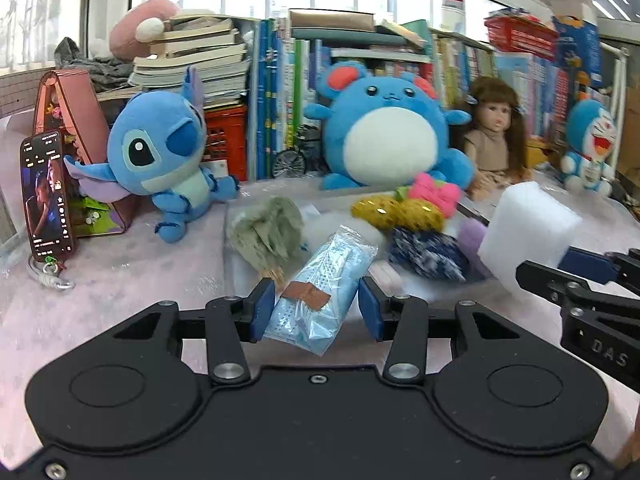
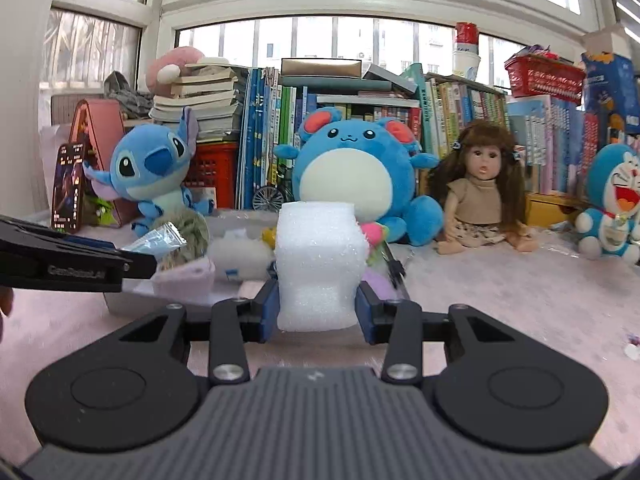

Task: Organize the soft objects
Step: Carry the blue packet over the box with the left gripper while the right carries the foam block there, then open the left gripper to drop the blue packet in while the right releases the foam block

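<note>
My left gripper [image 1: 316, 308] is shut on a clear packet of blue face masks [image 1: 320, 296], lifted off the table and tilted. My right gripper [image 2: 316, 306] is shut on a white foam block [image 2: 318, 266], squeezed in at its waist; the same foam block [image 1: 528, 232] and right gripper [image 1: 576, 276] show at the right of the left wrist view. Behind lies a heap of soft items in a clear tray [image 1: 472, 288]: a grey fluffy piece [image 1: 266, 232], a yellow and pink toy [image 1: 412, 204], a dark blue patterned cloth [image 1: 428, 254], a lilac piece [image 1: 472, 236].
Along the back stand a blue Stitch plush [image 1: 160, 156], a round blue mouse plush [image 1: 384, 136], a doll [image 1: 496, 136] and a Doraemon plush [image 1: 592, 148], with books [image 1: 280, 100] behind. A phone [image 1: 46, 196] leans on a pink case at the left. The table has a pink cover [image 1: 120, 280].
</note>
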`<state>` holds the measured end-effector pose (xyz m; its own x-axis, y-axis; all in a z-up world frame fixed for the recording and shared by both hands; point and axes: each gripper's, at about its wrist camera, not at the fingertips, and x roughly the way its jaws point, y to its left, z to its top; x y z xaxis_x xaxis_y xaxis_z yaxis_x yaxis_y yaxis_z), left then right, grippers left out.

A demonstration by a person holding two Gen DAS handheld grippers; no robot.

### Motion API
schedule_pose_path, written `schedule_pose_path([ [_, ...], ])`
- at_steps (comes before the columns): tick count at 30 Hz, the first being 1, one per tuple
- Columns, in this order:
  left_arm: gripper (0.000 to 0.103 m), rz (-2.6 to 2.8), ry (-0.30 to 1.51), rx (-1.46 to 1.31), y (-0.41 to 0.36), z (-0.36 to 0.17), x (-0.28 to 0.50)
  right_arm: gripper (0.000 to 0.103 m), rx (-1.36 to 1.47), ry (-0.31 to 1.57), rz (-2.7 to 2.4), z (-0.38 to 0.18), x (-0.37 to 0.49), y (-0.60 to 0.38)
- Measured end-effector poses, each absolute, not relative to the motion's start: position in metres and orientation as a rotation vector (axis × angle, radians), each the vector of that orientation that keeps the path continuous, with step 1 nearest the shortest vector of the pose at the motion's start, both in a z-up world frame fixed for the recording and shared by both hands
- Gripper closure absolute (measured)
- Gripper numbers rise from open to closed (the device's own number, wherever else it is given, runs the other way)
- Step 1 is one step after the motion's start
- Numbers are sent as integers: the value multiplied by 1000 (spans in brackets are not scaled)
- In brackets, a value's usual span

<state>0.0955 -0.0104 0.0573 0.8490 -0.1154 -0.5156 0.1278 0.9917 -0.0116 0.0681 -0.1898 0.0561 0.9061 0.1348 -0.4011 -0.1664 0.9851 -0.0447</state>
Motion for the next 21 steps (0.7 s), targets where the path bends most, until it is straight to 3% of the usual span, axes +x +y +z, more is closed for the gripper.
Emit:
schedule_pose_path([
  [21, 59, -9, 601, -11, -4, 26, 187, 57, -34, 503, 218, 36, 158, -164],
])
